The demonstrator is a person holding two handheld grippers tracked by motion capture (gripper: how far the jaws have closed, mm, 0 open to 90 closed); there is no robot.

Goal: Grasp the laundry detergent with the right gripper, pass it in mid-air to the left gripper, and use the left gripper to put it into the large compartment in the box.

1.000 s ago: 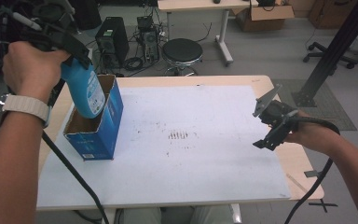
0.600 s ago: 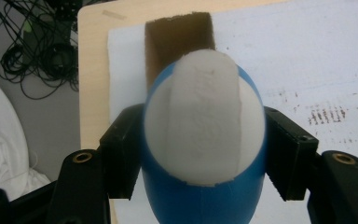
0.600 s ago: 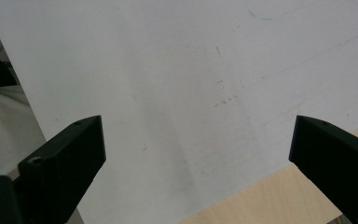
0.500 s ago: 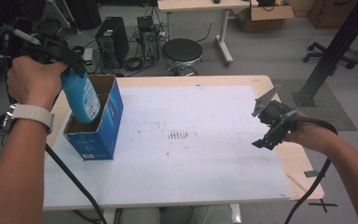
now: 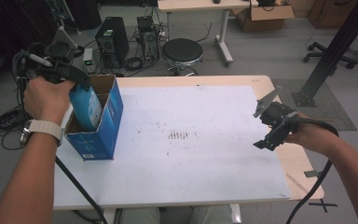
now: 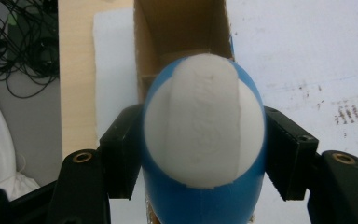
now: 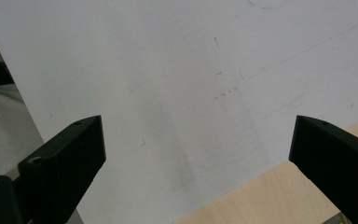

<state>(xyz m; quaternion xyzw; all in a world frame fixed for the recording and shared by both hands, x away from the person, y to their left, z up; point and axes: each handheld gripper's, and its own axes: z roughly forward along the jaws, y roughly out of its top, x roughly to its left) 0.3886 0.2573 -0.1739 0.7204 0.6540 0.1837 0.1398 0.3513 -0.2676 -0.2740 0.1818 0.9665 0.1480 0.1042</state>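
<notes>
Here the left hand-held gripper (image 6: pixel 205 163) pinches a blue bottle (image 6: pixel 204 140), base hidden inside the box (image 5: pixel 103 135).

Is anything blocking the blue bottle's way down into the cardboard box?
Nothing visible does. The blue bottle, clamped in the left claw, is already partly inside the open-topped box. In the left gripper view the brown interior beyond the bottle looks empty, though the bottle hides the space directly beneath it.

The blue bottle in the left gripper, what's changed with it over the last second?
The left gripper, clamped on the blue bottle, has lowered it into the open blue box. The right gripper stayed open above the table's right edge, holding nothing.
</notes>
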